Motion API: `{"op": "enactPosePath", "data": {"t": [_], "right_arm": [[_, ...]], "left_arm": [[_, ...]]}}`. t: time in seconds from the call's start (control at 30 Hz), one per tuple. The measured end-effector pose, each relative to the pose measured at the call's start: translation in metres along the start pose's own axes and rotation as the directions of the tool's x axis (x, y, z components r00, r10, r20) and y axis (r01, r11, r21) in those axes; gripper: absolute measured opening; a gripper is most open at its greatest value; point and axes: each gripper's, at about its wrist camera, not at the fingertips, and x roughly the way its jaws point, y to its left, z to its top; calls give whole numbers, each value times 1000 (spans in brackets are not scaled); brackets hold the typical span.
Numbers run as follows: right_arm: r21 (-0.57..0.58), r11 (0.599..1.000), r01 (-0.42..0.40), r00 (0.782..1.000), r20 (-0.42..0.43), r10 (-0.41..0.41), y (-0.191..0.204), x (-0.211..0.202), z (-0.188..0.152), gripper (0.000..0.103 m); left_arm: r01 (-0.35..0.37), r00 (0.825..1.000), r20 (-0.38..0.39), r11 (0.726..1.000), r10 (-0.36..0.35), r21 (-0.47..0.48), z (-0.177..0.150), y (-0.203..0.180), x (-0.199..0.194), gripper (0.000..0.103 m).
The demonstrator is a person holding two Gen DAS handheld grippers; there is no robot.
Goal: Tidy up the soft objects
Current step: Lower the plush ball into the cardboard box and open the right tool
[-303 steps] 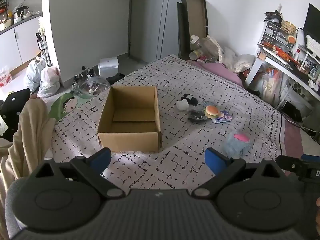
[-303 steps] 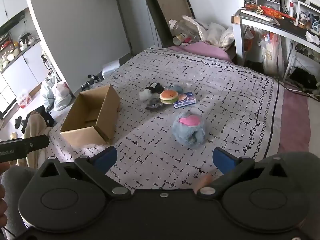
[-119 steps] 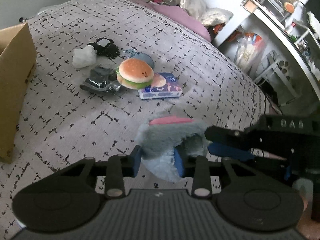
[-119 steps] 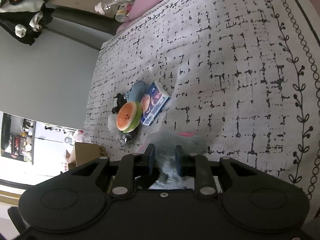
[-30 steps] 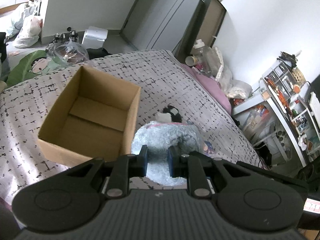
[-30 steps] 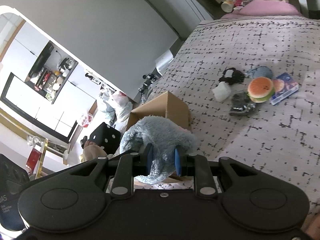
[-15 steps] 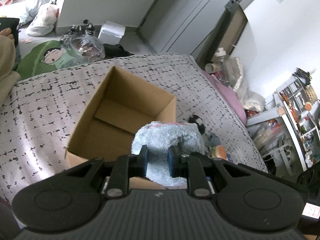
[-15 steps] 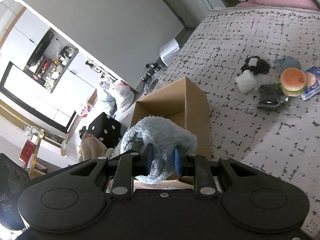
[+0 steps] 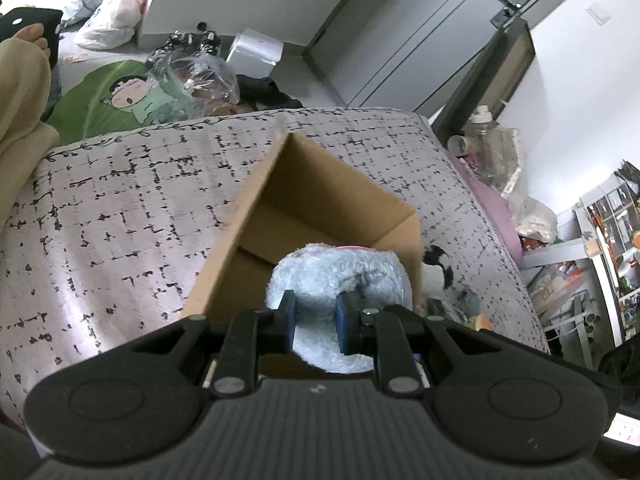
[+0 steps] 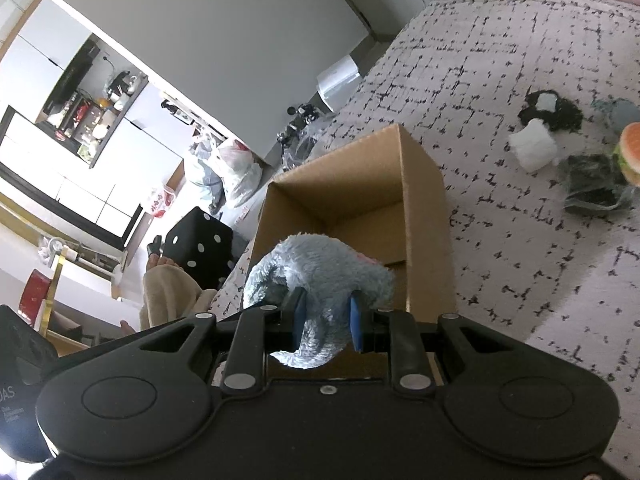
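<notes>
Both grippers are shut on one fluffy blue-grey plush with a pink patch [image 9: 340,276], which also shows in the right wrist view [image 10: 320,268]. My left gripper [image 9: 314,318] and my right gripper [image 10: 326,320] hold it in the air over the near end of an open brown cardboard box [image 9: 320,196], also in the right wrist view [image 10: 360,184]. What I see of the box floor is bare. On the bed past the box lie a burger plush [image 10: 630,152], a white plush [image 10: 534,146] and a black plush [image 10: 552,112].
The box stands on a bed with a grey cover with black marks [image 9: 120,208]. Bags and clutter sit on the floor beyond the bed [image 9: 188,76]. A person's leg in beige [image 9: 20,92] is at the left. A black dotted cube [image 10: 196,248] stands on the floor.
Both grippers have carried the plush toward the box; it now hangs over the box's near end. The grip on it is unchanged.
</notes>
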Motion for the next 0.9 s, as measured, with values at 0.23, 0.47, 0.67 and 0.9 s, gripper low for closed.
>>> {"op": "enactPosePath", "data": {"t": [0.23, 0.47, 0.67, 0.9], "right_arm": [[10, 1000, 3, 1000, -26, -3, 4, 19, 0, 24], [-7, 1000, 15, 999, -38, -15, 13, 29, -1, 29], [-6, 1000, 19, 999, -29, -19, 16, 20, 1, 46], [-29, 999, 19, 1000, 1, -19, 17, -8, 0, 52]], "left_arm": [[-23, 1000, -9, 999, 23, -28, 8, 14, 9, 19], [-68, 998, 10, 997, 68, -27, 14, 23, 8, 21], [-88, 996, 23, 996, 87, 21, 19, 15, 1, 24], [-120, 993, 28, 992, 119, 45, 15, 2, -10, 47]]}}
